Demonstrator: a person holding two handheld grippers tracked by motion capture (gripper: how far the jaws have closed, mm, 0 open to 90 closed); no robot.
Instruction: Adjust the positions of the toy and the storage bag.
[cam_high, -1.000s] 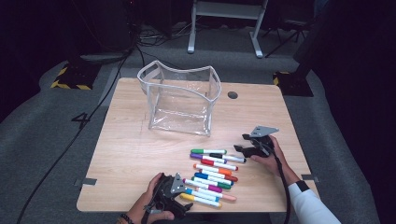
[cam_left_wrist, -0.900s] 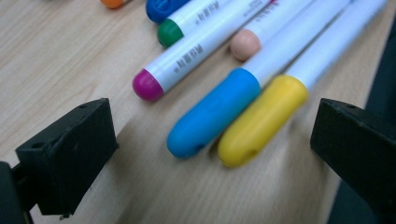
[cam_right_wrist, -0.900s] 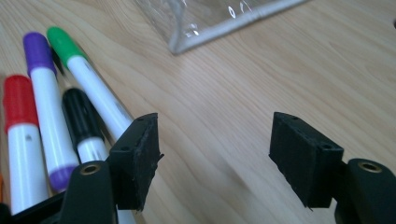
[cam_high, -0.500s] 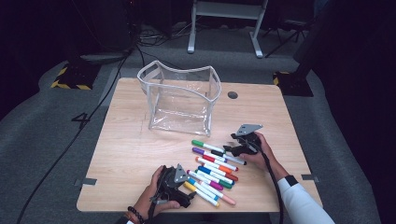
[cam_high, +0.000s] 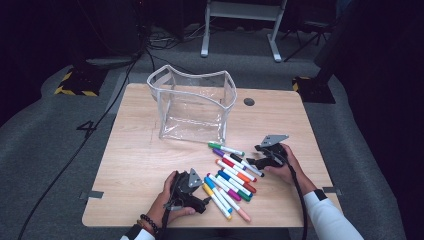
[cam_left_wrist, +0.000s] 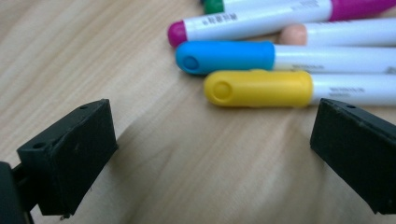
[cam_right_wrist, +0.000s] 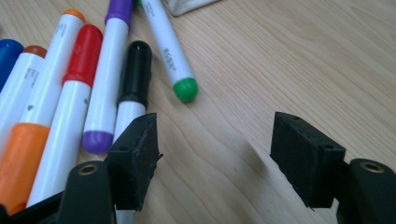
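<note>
1. One clear plastic bag (cam_high: 192, 107), standing on the far half of the desk (cam_high: 135, 150).
2. About ten markers (cam_high: 231, 181), lying in a loose row at the near right; some overlap, so the count is not exact.
3. Two tools: the left tool (cam_high: 200, 202) and the right tool (cam_high: 251, 159).

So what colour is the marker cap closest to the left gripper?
Yellow cap, clearest in the left gripper view.

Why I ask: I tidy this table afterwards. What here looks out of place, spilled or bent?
The markers lie loose in a slanted heap on the table, outside the clear pouch. The pouch stands upright, but its top rim sags and bows inward. Nothing looks broken or stained.
</note>
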